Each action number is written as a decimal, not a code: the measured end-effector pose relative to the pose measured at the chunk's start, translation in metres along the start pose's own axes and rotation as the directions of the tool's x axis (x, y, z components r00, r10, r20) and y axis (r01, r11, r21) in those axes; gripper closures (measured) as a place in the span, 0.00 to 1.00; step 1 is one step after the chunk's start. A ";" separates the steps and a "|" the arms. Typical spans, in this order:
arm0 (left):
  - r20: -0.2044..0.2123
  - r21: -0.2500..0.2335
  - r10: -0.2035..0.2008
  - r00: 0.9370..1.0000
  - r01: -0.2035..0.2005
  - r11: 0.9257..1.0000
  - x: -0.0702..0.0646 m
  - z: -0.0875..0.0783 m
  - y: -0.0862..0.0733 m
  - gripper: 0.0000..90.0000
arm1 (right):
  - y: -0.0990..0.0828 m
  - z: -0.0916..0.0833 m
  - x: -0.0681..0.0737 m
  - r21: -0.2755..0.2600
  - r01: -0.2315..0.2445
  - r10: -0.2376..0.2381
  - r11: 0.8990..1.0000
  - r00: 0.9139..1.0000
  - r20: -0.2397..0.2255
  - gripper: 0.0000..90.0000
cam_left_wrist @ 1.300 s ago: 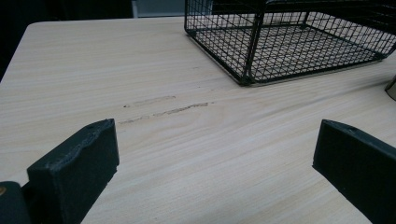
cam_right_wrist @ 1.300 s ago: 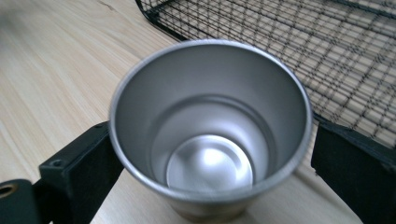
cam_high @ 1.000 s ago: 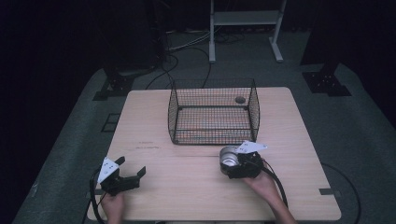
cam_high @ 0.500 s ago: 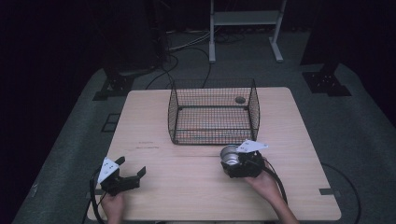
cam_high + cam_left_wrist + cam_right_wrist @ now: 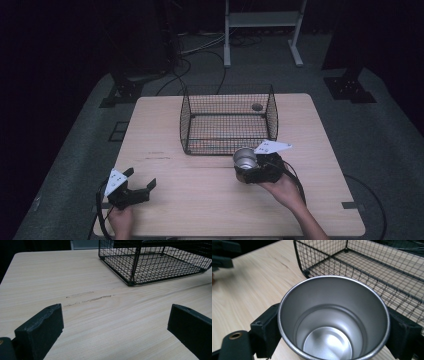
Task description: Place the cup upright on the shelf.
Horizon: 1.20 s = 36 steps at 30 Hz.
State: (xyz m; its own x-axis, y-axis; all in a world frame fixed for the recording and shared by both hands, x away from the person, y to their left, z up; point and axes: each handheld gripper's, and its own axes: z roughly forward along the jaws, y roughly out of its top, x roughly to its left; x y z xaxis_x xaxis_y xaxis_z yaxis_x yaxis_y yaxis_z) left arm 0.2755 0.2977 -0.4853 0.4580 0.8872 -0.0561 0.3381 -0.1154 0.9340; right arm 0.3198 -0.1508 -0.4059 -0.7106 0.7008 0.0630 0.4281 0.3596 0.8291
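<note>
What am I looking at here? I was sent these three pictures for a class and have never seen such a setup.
No robot: a person sits at a wooden table holding a hand-held gripper in each hand. One picture looks down from above; the other two come from cameras riding on each gripper, looking along its black jaws. On the table stands an empty wire basket. The right gripper is closed around a shiny metal cup, open side up and empty, just in front of the basket. The left gripper is open and holds nothing, resting near the table's front left corner.

Dim surrounds, evenly lit table [image 5: 200, 195], soft glare in cup [image 5: 332, 340].
</note>
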 end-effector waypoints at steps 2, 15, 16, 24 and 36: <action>0.000 0.000 -0.001 1.000 0.001 1.000 0.000 0.000 0.000 0.00 | 0.005 -0.001 0.001 -0.005 0.002 -0.002 1.000 1.000 -0.006 0.15; 0.002 -0.008 -0.006 1.000 0.006 1.000 0.000 0.001 0.000 0.00 | 0.050 -0.007 0.001 -0.037 0.033 -0.034 0.999 0.999 -0.030 0.15; 0.002 -0.006 -0.002 1.000 0.002 1.000 0.000 0.000 0.000 0.00 | 0.053 -0.008 0.001 -0.040 0.034 -0.036 0.999 0.999 -0.029 0.15; 0.003 -0.004 -0.001 1.000 0.001 1.000 0.000 0.000 0.000 0.00 | 0.081 -0.007 -0.004 -0.038 0.037 -0.037 0.999 0.999 -0.014 0.15; 0.003 -0.005 -0.003 1.000 0.003 1.000 0.000 0.000 0.000 0.00 | 0.113 0.004 -0.018 -0.028 0.028 -0.028 0.999 0.999 0.017 0.15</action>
State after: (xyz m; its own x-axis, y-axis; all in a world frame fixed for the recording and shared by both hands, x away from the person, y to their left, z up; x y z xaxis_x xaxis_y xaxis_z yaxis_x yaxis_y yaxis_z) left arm 0.2758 0.2980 -0.4854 0.4597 0.8861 -0.0596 0.3351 -0.1109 0.9356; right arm 0.3837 -0.1202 -0.3157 -0.7126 0.7009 0.0302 0.3921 0.3622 0.8456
